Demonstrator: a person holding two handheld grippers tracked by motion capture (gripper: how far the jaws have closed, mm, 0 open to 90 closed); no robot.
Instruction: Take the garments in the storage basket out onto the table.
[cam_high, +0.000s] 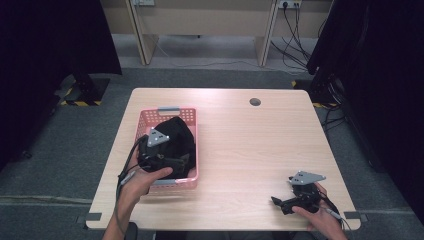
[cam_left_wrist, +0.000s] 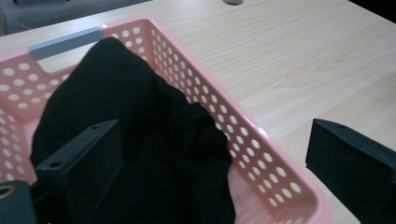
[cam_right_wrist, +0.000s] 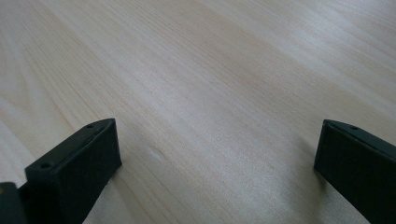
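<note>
A pink perforated basket (cam_high: 150, 116) stands on the left half of the wooden table (cam_high: 250, 145). A crumpled black cloth (cam_high: 177, 132) lies inside it. My left gripper (cam_high: 172, 159) hovers over the basket's near end, held by a hand. In the left gripper view, the left gripper (cam_left_wrist: 210, 140) is open wide. One jaw is over the black cloth (cam_left_wrist: 121, 93); the other is outside the basket wall (cam_left_wrist: 243, 140), above the table. My right gripper (cam_high: 280, 204) rests low at the table's near right. In its own view the right gripper (cam_right_wrist: 215, 135) is open over bare wood, with nothing between the jaws.
The basket has a grey handle (cam_high: 169, 108) on its far rim. A round cable hole (cam_high: 255, 102) sits near the table's far edge. Dark curtains flank the table, and cables hang at the back right (cam_high: 295, 45).
</note>
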